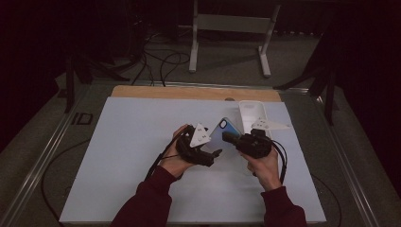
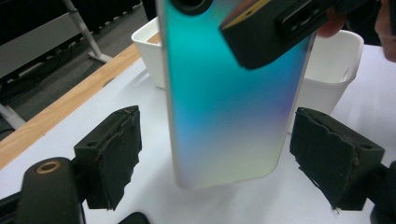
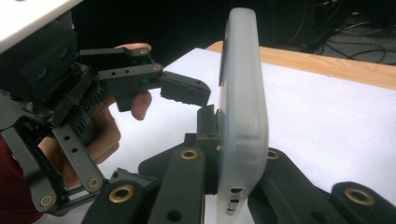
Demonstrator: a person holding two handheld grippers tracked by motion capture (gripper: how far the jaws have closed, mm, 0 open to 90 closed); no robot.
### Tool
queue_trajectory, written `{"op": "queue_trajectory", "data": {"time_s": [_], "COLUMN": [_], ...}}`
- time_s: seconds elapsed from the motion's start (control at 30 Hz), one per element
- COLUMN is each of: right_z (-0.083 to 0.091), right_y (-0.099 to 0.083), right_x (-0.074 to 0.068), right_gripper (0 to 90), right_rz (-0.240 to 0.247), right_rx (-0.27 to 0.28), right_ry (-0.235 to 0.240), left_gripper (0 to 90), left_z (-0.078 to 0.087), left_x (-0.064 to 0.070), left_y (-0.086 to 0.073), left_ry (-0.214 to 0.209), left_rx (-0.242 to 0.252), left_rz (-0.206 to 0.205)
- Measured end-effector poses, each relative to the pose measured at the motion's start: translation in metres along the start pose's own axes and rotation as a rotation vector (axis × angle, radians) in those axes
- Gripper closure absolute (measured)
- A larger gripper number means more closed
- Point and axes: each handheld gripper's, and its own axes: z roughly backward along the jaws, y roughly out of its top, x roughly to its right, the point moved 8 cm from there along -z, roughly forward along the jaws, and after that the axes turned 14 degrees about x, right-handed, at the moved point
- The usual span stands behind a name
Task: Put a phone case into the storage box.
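Iridescent blue-green phone held upright above white bench, clamped edge-on in right hand-held gripper. Left hand-held gripper open, jaws either side of phone's lower end, not touching. White bin just behind.

High view overhead, gripper views close, sharing phone

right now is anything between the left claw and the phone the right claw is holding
Nothing visible. The phone, pinched by the right claw, hangs in the open gap between the left claw pads, touching neither. The white bin sits behind it.
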Motion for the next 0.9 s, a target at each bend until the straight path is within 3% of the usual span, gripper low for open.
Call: {"op": "queue_trajectory", "data": {"time_s": [0.2, 0.53, 0.9], "right_z": [0.002, 0.008, 0.012], "right_y": [0.002, 0.005, 0.009], "right_x": [0.001, 0.005, 0.0], "right_gripper": [86.5, 86.4, 86.4], "right_rz": [0.024, 0.054, 0.074], "right_rx": [0.005, -0.002, -0.007], "right_ry": [-0.011, -0.021, 0.015], "left_gripper": [15.0, 15.3, 14.9], "left_z": [0.002, 0.006, 0.008], "left_x": [-0.003, -0.004, -0.004], "left_y": [0.001, 0.002, 0.001], "left_ry": [0.002, -0.029, -0.087], "left_rx": [0.006, 0.01, 0.019], "left_rz": [0.021, 0.058, 0.107]}}
